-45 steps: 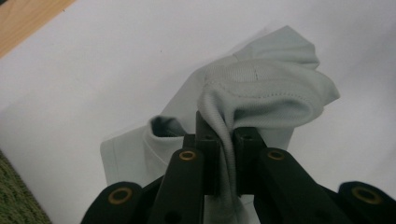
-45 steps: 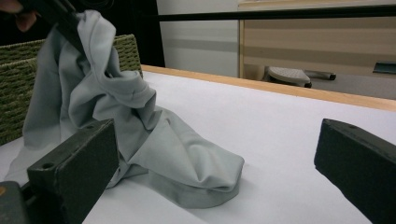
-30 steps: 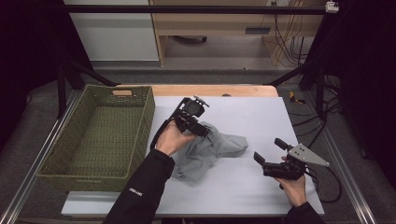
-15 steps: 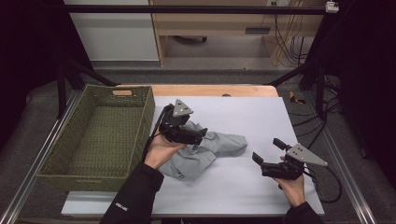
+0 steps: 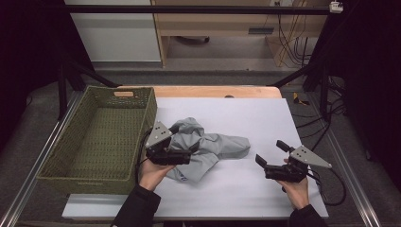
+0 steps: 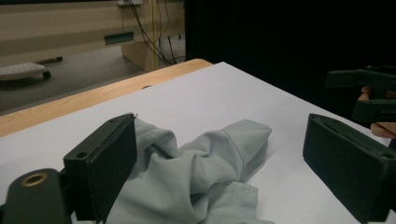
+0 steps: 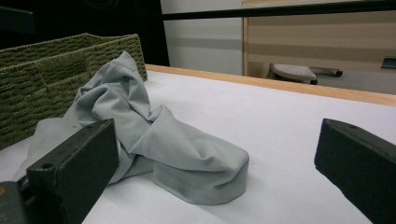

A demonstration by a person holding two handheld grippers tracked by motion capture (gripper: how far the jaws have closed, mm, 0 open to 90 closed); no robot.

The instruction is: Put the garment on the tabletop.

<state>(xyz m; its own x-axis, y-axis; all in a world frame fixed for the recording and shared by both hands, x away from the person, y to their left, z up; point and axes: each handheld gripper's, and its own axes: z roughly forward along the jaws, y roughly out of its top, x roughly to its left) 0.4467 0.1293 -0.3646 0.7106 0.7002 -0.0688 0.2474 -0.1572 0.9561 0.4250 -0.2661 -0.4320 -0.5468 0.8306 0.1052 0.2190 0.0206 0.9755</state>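
Crumpled grey garment (image 5: pixel 208 149) on white worktop (image 5: pixel 265 118), beside green basket (image 5: pixel 101 137). Left gripper (image 5: pixel 182 151) fingers spread wide at garment; right gripper (image 5: pixel 269 153) fingers spread, empty.

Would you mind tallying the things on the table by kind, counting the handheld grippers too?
Woven green basket: 1
Crumpled grey garment: 1
Handheld grippers: 2, the left gripper at the garment and the right gripper apart from it, both open
Total: 4
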